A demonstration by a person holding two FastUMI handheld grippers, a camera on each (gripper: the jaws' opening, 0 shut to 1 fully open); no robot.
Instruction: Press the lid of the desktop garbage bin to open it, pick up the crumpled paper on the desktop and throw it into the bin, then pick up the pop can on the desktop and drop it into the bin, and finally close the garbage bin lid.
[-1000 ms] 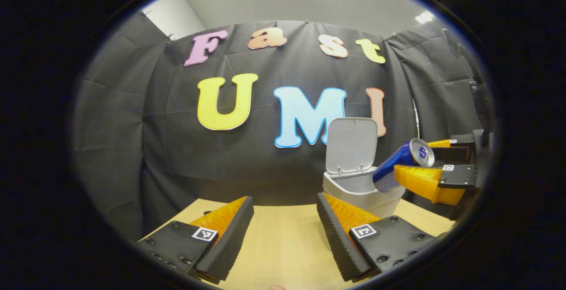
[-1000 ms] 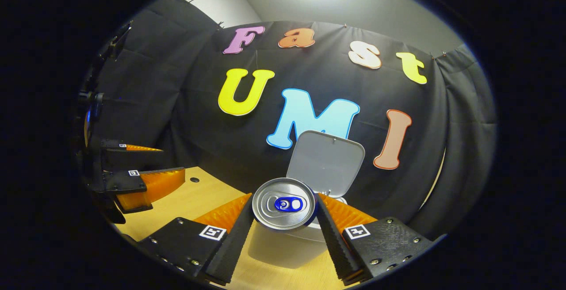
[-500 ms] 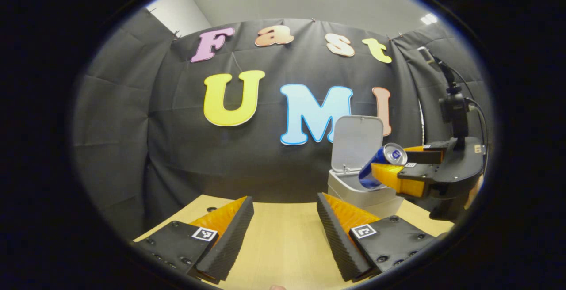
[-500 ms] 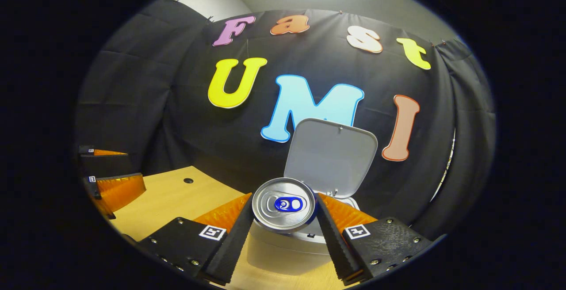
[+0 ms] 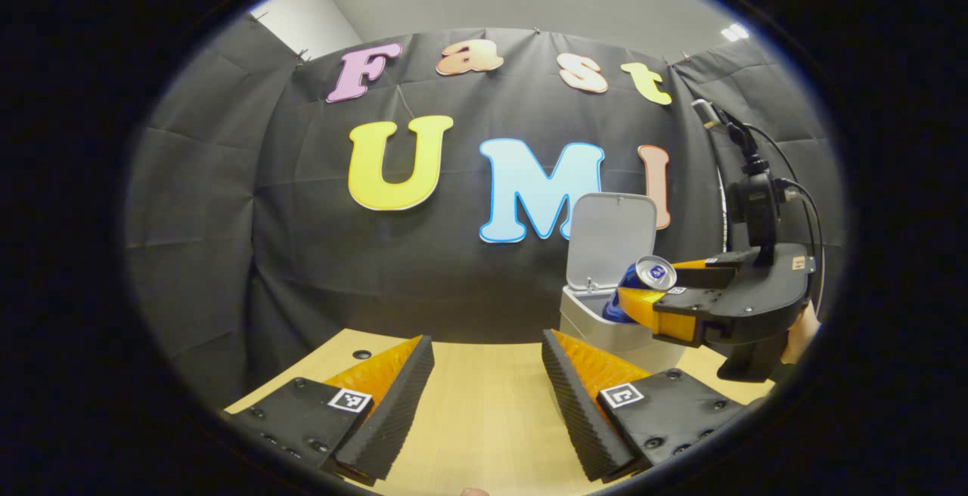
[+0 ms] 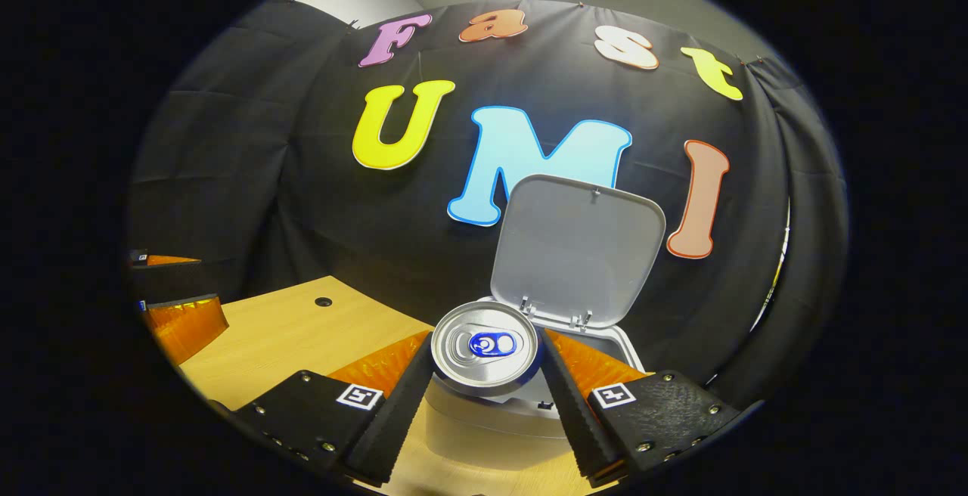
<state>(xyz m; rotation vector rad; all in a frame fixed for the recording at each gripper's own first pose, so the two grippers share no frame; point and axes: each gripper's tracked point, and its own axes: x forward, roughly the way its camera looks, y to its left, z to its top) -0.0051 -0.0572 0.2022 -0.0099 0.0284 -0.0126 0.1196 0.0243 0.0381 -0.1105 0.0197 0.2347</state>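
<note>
The blue pop can [image 6: 484, 348] shows its silver top between both fingers of my right gripper [image 6: 484, 390], which is shut on it. In the left gripper view the same can [image 5: 639, 284] tilts down over the mouth of the white desktop bin [image 5: 605, 330], held by the right gripper [image 5: 658, 296]. The bin's lid [image 6: 578, 250] stands upright and open; the lid [image 5: 611, 239] leans toward the wall. The bin body [image 6: 484, 428] lies just below the can. My left gripper [image 5: 484, 398] hangs open over the wooden desk [image 5: 484, 420], with nothing between its fingers.
The left gripper [image 6: 174, 307] shows at the far left edge of the right gripper view. A small dark hole [image 6: 324, 302] sits in the desk top near the wall. A hand [image 5: 803, 330] holds the right gripper beside the bin.
My right gripper has carried the can forward and lower, from beside the bin to over its open mouth. The left gripper has stayed open and hardly moved.
</note>
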